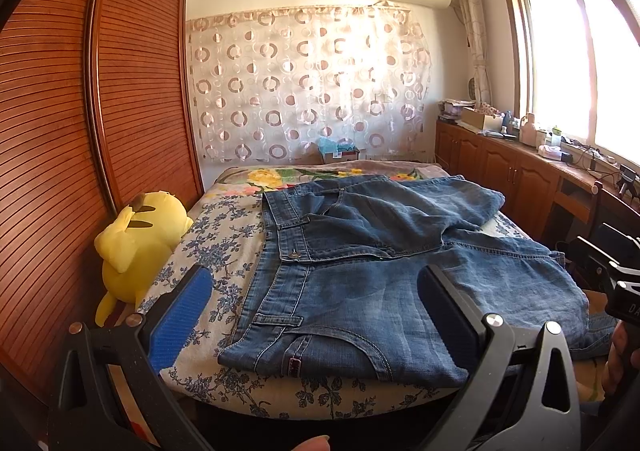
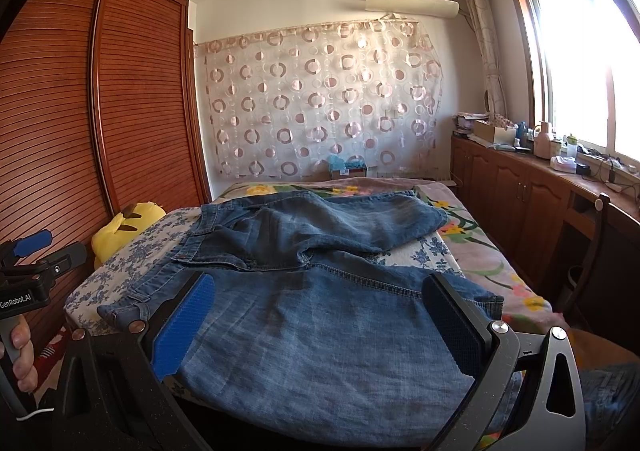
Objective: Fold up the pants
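Blue denim pants (image 1: 380, 271) lie spread across the near end of the bed (image 1: 224, 251), waistband to the left, one leg bent back toward the far right. My left gripper (image 1: 316, 315) hovers open over the waistband end, with nothing between its blue pads. In the right wrist view the pants (image 2: 320, 311) fill the foreground, one leg hanging over the bed's near edge. My right gripper (image 2: 320, 327) is open above that leg, holding nothing. The left gripper (image 2: 32, 251) shows at the far left, held by a hand (image 2: 20, 355).
A yellow plush toy (image 1: 136, 243) sits against the slatted wooden wardrobe (image 1: 80, 131) at the bed's left side. Wooden cabinets (image 1: 500, 171) with clutter line the right wall under the window. A dark chair (image 2: 600, 259) stands near the bed's right side.
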`<state>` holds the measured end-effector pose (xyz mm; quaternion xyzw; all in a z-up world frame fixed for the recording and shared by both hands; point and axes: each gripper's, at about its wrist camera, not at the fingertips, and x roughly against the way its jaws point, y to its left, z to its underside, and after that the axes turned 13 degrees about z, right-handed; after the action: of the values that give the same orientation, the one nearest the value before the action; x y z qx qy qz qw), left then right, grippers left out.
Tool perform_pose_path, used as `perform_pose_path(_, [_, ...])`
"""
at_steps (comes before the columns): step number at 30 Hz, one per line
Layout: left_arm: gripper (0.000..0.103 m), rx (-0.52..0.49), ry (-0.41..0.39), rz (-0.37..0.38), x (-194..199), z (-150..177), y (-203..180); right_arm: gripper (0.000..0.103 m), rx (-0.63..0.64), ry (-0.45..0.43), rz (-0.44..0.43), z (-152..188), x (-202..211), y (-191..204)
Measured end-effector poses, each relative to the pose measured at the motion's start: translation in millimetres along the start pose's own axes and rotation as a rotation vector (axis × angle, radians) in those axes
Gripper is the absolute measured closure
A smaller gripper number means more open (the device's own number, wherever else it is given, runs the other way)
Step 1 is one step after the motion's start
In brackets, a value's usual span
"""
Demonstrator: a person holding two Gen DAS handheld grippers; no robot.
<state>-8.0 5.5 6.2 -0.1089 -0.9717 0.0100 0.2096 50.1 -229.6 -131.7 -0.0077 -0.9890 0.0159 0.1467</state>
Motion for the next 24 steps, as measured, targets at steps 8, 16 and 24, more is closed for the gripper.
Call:
perform_pose_path(8, [0.000, 0.000, 0.000, -0.001, 0.0, 0.4, -0.2, 0.000, 0.000, 0.000, -0.001, 0.0, 0.0, 0.3])
perform_pose_path(16, [0.000, -0.001, 0.001, 0.000, 0.6, -0.1, 0.1, 0.000, -0.001, 0.004, -0.003, 0.1, -1.6, 2.6])
perform_pose_path(24, [0.000, 0.002, 0.012, 0.004, -0.5, -0.2, 2.1, 0.000, -0.004, 0.009, -0.011, 2.0, -1.2, -0.3])
